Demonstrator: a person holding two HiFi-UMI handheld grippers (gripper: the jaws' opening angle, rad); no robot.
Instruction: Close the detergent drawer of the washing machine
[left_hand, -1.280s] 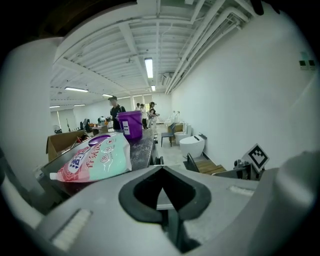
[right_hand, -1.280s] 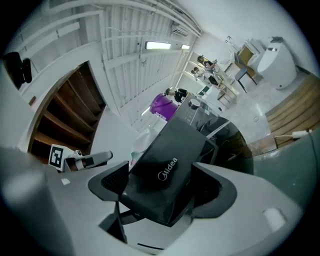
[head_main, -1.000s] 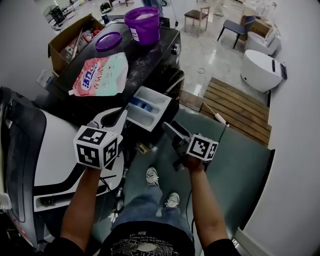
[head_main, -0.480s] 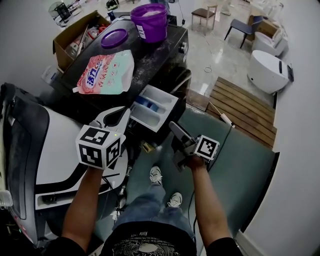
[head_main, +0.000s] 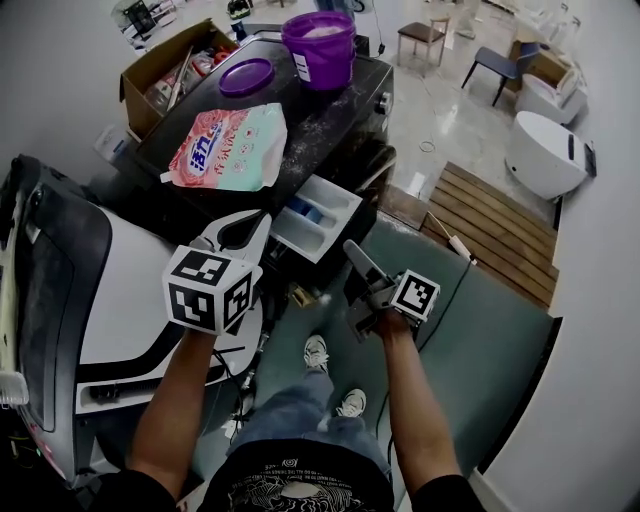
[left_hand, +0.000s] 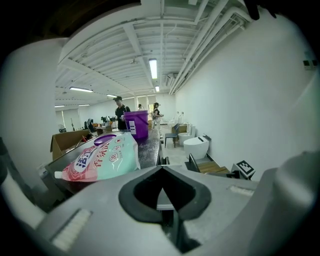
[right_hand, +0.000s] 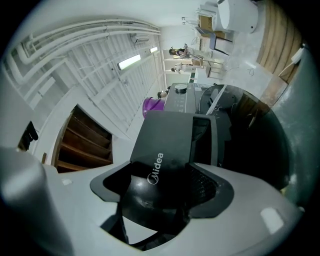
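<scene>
The washing machine (head_main: 322, 112) has a dark, speckled top, and its detergent drawer (head_main: 318, 215) stands pulled out at the front. From the head view the drawer is a white plastic tray with a blue insert in 1 compartment.

On the top lie a soft, glossy pink-and-green pouch (head_main: 228, 148), a round purple lid (head_main: 246, 77) and a purple bucket (head_main: 320, 48).

The left gripper (head_main: 245, 228) is held beside the machine's edge. Its own view shows its 2 grey jaws pressed together at the tips with nothing in them, and beyond them a ribbed ceiling with strip lights and people far off.

The right gripper (head_main: 352, 252) points at the drawer's front. Its view alone shows the drawer's smooth black face with white "Midea" lettering, and the jaws spread with that panel in the gap. Whether they touch it I cannot tell.
</scene>
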